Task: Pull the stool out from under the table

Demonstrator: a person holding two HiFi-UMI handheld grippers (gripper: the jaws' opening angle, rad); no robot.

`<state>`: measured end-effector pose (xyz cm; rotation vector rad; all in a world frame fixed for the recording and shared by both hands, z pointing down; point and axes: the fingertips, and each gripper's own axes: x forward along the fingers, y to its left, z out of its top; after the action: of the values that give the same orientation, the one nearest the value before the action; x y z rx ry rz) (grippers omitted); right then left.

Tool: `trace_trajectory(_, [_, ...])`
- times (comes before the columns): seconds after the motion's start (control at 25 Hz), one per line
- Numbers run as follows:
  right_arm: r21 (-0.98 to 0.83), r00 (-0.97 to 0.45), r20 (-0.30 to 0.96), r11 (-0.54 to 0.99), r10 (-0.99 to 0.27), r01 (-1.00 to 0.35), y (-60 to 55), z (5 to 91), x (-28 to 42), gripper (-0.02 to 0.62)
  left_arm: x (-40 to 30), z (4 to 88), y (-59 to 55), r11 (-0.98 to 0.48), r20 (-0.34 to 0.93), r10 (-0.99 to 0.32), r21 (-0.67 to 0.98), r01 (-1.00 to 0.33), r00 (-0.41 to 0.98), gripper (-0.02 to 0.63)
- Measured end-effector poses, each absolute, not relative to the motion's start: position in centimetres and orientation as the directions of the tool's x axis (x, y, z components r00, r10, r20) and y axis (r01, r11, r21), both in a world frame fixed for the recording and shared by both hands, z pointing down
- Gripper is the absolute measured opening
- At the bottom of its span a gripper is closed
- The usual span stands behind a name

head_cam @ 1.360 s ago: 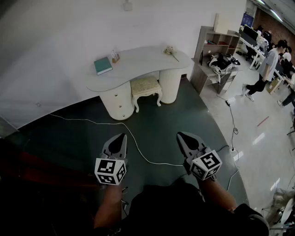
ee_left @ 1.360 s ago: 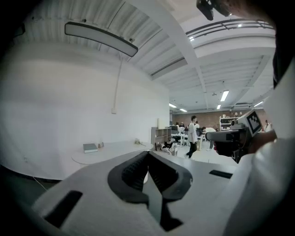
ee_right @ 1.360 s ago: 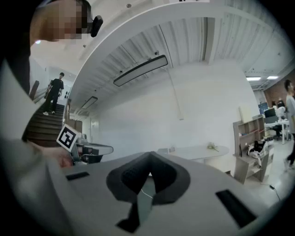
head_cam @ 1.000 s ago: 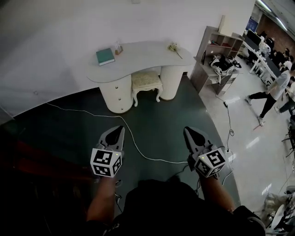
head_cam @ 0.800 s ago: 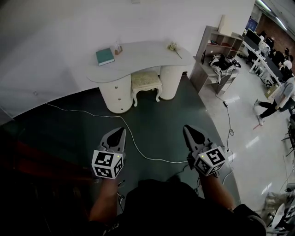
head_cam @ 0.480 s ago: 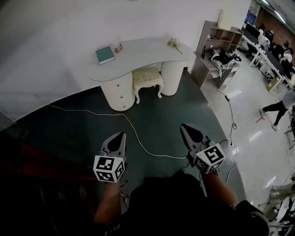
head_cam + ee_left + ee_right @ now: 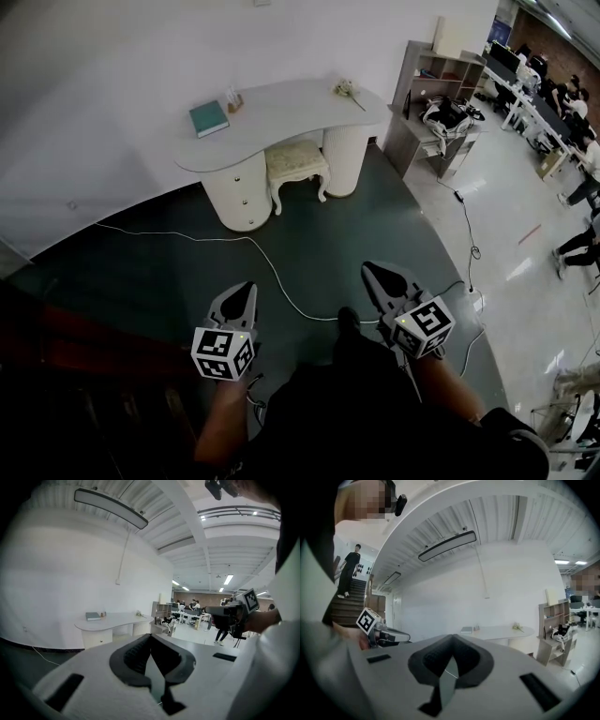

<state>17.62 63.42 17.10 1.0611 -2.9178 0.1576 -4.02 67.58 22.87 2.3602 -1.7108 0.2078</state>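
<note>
A cream stool (image 7: 295, 167) with a cushioned top stands tucked under the pale curved table (image 7: 281, 117) at the far wall. Both grippers hang far from it, over the dark green floor near the person's body. My left gripper (image 7: 248, 286) points at the table, jaws shut and empty. My right gripper (image 7: 367, 269) is likewise shut with nothing between its jaws. In the left gripper view, the table (image 7: 112, 619) shows far beyond the shut jaw tips (image 7: 150, 635). The right gripper view shows the same table (image 7: 501, 631) in the distance past its tips (image 7: 452, 637).
A teal book (image 7: 208, 118) and a small flower sprig (image 7: 349, 92) lie on the table. A white cable (image 7: 272, 272) crosses the floor between me and the stool. A shelf unit (image 7: 427, 103) stands at the right, people beyond it. Dark stairs (image 7: 56, 347) lie at the left.
Both grippers have sunk a little toward the lower edge of the head view. A shoe tip now shows between them. People at the far right have walked on.
</note>
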Motion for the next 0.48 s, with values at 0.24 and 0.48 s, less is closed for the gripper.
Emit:
trace_trajectory(0.24, [-0.144, -0.788, 0.071, 0.776, -0.611, -0.614, 60.7, 18.3, 16.2, 0.005, -5.8, 23.9, 66.1, -0.252, 0.268, -0.924, 0.116, -0.961, 0.275, 0.002])
trace_trajectory(0.48, [-0.188, -0.822, 0.086, 0.801, -0.563, -0.569, 54.9, 20.2, 14.3, 0.005, -6.8, 25.0, 61.6, -0.205, 0.310, -0.920, 0.133, -0.970, 0.238, 0.002])
